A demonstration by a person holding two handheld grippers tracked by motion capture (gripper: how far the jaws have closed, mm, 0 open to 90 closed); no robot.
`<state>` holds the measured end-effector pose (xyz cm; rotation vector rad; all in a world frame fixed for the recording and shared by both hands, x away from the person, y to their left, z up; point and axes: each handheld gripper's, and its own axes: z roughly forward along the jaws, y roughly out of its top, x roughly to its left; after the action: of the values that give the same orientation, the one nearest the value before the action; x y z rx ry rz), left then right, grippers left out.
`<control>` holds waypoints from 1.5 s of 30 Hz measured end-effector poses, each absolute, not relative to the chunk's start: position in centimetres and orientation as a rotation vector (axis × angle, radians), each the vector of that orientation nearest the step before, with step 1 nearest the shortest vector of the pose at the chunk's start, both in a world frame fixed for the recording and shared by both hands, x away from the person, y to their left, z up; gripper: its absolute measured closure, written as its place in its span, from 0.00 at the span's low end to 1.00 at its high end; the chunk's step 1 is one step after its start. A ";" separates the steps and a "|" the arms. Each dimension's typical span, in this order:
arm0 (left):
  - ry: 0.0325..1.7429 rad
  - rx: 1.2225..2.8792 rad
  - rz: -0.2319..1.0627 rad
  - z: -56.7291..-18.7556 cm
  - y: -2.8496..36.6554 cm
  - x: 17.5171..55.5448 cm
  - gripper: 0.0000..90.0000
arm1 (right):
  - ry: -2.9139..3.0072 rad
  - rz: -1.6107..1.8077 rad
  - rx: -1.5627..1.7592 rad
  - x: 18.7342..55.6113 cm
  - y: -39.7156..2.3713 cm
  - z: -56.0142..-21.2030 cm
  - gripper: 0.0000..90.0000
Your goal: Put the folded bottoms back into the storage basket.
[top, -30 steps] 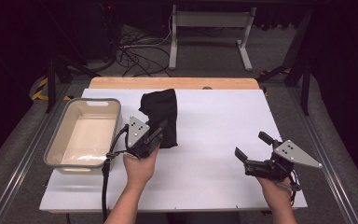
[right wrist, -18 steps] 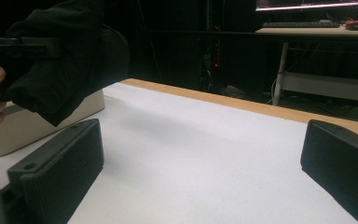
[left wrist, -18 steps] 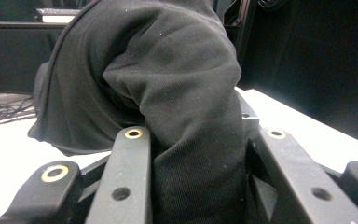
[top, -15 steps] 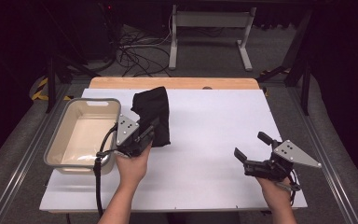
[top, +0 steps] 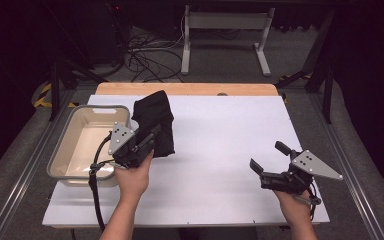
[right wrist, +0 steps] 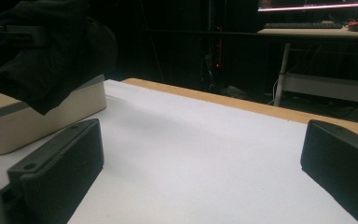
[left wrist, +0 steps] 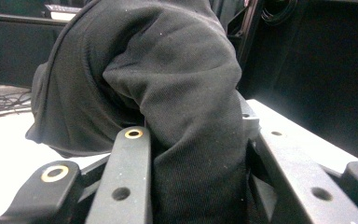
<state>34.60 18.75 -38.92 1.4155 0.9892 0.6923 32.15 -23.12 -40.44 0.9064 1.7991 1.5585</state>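
A black cloth (top: 156,116) hangs bunched from my left gripper (top: 151,139), which is shut on its lower folds and holds it just right of the beige bin (top: 65,145). In the left gripper view the cloth (left wrist: 168,79) is pinched between both jaws and rises above them. My right gripper (top: 267,156) rests low at the table's right front, jaws wide apart with nothing between them. In the right gripper view its fingers (right wrist: 60,158) frame bare white tabletop, with the cloth (right wrist: 51,60) and the bin (right wrist: 37,121) far off at the left.
The white table top (top: 220,135) has a wooden strip (top: 190,89) along its far edge. Metal rails run down both sides. Cables and a table frame (top: 225,35) lie on the dark floor beyond.
My left gripper has carried the black cloth leftward, closer to the bin, lifting it slightly. The right gripper has stayed put.
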 end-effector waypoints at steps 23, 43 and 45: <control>1.035 1.402 0.751 -38.0 21.7 34.0 0.77 | 1.808 1.573 0.894 32.2 -22.8 -40.5 0.00; 1.078 1.385 0.791 -37.6 24.3 33.5 0.77 | 1.793 1.575 0.871 32.0 -22.9 -40.5 0.00; 1.084 1.386 0.794 -37.6 24.5 33.5 0.77 | 1.793 1.574 0.871 32.0 -22.8 -40.5 0.00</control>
<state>33.51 24.48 -37.65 1.3865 1.0841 0.7936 32.02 -22.84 -40.45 0.8714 1.7932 1.5742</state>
